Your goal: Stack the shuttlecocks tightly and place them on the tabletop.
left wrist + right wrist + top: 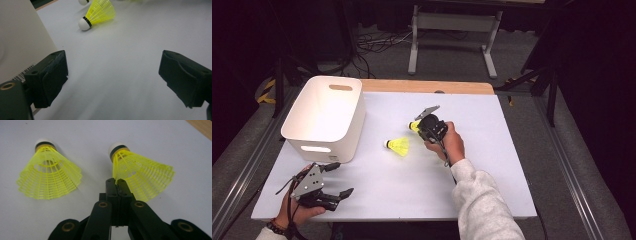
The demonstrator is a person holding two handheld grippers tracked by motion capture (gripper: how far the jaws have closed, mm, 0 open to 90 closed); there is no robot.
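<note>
Already the right claw [117,182] pinches one shuttlecock [140,173] by its skirt edge; the bin [324,117] lies leftward, beside the open left claw [339,180].

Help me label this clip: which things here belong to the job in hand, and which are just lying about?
In the job: right gripper, shut on the skirt edge of one yellow shuttlecock; second shuttlecock; white bin, the likely drop spot; left gripper, open and waiting.

Lying about: floor cables; table frame behind.
</note>
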